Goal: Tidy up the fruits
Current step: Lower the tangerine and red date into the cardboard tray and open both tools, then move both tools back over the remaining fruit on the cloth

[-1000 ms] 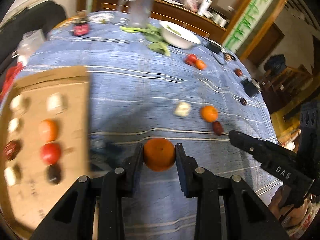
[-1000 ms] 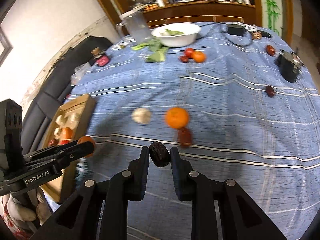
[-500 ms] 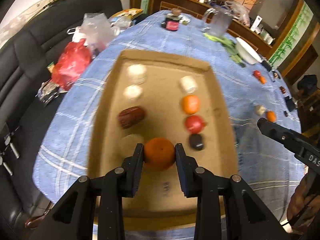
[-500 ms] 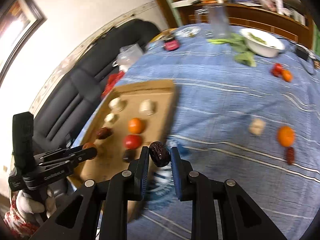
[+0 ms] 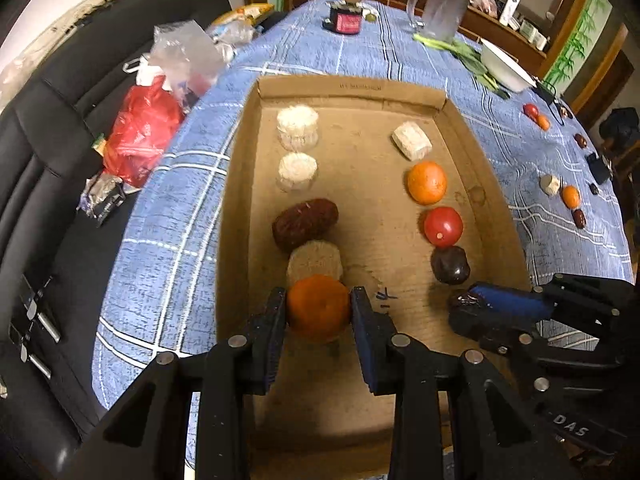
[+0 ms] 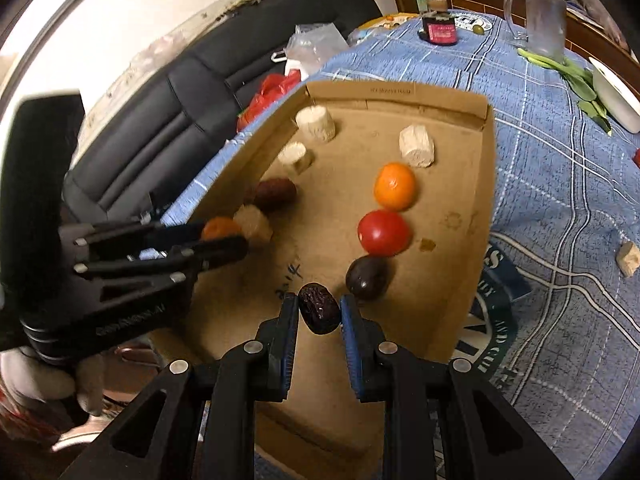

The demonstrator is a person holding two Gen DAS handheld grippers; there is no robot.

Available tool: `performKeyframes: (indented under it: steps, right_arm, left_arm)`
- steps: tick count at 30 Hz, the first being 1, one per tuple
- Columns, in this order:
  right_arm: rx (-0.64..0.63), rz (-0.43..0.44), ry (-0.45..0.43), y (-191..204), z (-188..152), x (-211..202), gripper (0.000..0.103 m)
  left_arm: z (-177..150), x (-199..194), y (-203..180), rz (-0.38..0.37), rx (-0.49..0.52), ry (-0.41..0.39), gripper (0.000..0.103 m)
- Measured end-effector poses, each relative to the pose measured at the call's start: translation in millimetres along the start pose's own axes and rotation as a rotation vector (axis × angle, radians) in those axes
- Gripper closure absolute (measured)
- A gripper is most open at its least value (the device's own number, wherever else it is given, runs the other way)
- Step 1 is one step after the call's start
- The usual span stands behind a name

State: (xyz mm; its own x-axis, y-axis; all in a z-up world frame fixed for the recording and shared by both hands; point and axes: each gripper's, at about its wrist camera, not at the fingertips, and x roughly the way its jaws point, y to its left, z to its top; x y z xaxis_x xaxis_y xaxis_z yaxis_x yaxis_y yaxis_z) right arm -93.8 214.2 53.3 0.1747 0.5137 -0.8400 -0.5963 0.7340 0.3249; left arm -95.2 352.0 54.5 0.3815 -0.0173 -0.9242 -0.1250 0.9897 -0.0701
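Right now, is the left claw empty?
No, the left claw is shut on a mandarin, held over the near end of the cardboard tray.

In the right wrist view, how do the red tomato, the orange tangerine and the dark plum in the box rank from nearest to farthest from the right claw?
1. Dark plum, just right of the right claw, at the column's near end.
2. Red tomato, directly behind the plum.
3. Orange tangerine, behind the tomato, deeper in the cardboard box.

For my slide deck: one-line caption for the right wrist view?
Right claw grips a dark date over the cardboard tray, beside a row of orange, tomato and plum.
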Motion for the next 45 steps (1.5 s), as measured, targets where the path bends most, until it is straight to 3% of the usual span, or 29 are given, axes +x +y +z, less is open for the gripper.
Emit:
performKeyframes:
  steps: [8, 13, 17, 22, 25, 30, 37, 45]
  right_arm:
    - [0.012, -0.035, 0.016, -3, -5, 6, 0.078]
    - [0.040, -0.009, -0.050, -10, -14, -23, 0.072]
    - [0.107, -0.032, -0.115, -26, -23, -49, 0.067]
    - [0.288, -0.111, -0.193, -78, -39, -90, 0.066]
    - [0.446, -0.184, -0.247, -127, -57, -125, 0.066]
    - [0.674, -0.265, -0.322, -191, -95, -180, 0.056]
    - [0.706, -0.335, -0.310, -212, -123, -209, 0.054]
    - [0.713, -0.349, -0.305, -232, -146, -222, 0.050]
  left_arm:
    - [11, 8, 7, -0.032, -0.015, 0.062, 0.071]
    - [31, -2, -4, -0.046, -0.013, 0.039, 0.070]
    - [51, -15, -24, -0.089, -0.015, -0.013, 0.062]
    - [64, -27, -59, -0.178, -0.002, -0.042, 0.050]
    - [65, -27, -89, -0.219, 0.027, -0.040, 0.050]
    - [57, -22, -135, -0.276, 0.074, -0.018, 0.050]
    - [47, -18, -178, -0.317, 0.087, 0.011, 0.039]
    - [35, -16, -201, -0.329, 0.056, 0.037, 0.038]
